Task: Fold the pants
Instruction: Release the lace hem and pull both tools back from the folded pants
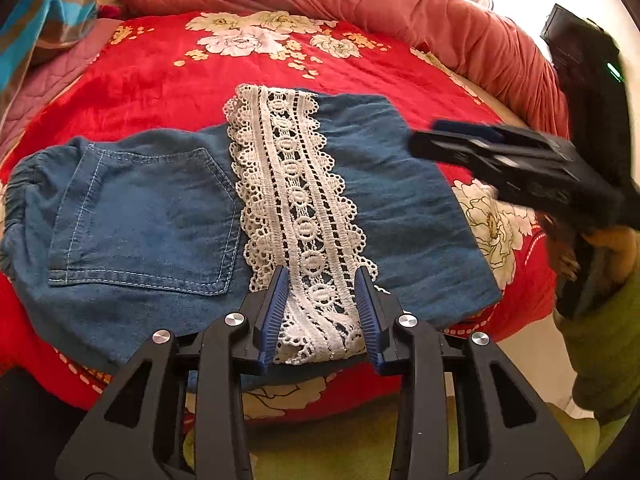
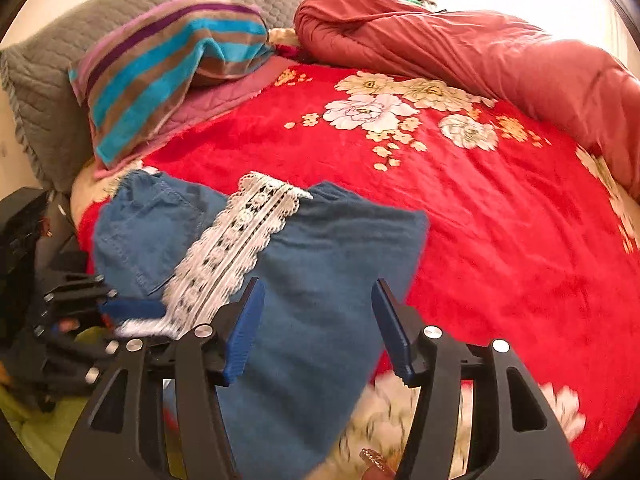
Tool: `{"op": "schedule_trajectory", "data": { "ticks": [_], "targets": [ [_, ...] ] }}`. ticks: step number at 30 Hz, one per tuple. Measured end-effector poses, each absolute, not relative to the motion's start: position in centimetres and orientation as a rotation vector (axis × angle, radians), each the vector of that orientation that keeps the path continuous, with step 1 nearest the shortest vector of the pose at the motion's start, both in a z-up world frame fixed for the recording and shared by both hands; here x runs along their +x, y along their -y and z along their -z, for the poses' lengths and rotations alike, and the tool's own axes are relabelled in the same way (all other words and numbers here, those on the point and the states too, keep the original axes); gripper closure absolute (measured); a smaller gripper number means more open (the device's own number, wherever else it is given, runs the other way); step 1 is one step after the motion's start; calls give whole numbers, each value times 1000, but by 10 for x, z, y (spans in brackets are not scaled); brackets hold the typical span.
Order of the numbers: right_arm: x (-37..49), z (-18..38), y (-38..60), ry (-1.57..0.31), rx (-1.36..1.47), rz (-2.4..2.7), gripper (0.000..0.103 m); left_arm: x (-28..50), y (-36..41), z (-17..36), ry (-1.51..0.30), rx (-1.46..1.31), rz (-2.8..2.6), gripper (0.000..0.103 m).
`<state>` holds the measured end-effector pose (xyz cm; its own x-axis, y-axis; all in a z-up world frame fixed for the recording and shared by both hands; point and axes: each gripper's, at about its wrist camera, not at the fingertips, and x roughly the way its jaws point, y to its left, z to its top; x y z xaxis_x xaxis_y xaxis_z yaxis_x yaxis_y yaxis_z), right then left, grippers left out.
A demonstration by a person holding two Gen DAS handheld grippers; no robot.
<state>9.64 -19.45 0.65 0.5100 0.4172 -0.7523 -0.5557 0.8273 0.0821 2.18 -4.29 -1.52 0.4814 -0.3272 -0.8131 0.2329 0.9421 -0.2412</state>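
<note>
Blue denim pants [image 1: 152, 220] lie folded on the red floral bedspread [image 1: 160, 76], back pocket on the left, a white lace band [image 1: 296, 200] running down the middle. My left gripper [image 1: 322, 308] is open, its blue pads straddling the lace at the near edge. My right gripper [image 2: 318, 328] is open over the right part of the pants [image 2: 328, 264]; it also shows blurred at the right in the left wrist view [image 1: 432, 136]. The lace [image 2: 240, 240] and the left gripper [image 2: 132, 308] show in the right wrist view.
A rolled dusty-red quilt [image 2: 480, 48] lies along the far and right side of the bed. A striped towel [image 2: 168, 64] and grey pillow [image 2: 48, 80] sit at the head. The bed's near edge [image 1: 312, 392] drops to a green floor.
</note>
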Motion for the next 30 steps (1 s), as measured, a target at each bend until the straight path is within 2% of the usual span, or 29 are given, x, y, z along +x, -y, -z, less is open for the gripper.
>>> {"op": "schedule_trajectory", "data": {
  "ticks": [10, 15, 16, 17, 20, 22, 25, 28, 30],
  "targets": [
    [166, 45, 176, -971, -214, -500, 49, 23, 37, 21, -1013, -129, 363, 76],
    [163, 32, 178, -953, -188, -502, 48, 22, 34, 19, -1004, -152, 371, 75],
    [161, 28, 180, -947, -172, -506, 48, 20, 32, 16, -994, -146, 360, 71],
    [158, 23, 183, -939, -152, -510, 48, 19, 30, 13, -988, -140, 352, 62],
    [149, 11, 189, -914, -117, -517, 42, 16, 22, 6, -969, -150, 331, 60],
    [143, 4, 191, -897, -104, -515, 34, 14, 17, 0, -951, -153, 319, 58],
    [135, -3, 195, -882, -79, -518, 31, 10, 14, -8, -931, -142, 304, 50],
    [128, -9, 199, -871, -57, -517, 17, 5, 11, -13, -918, -140, 289, 44],
    [124, -15, 201, -861, -48, -524, 15, 2, 7, -18, -903, -138, 268, 33]
  ]
}}
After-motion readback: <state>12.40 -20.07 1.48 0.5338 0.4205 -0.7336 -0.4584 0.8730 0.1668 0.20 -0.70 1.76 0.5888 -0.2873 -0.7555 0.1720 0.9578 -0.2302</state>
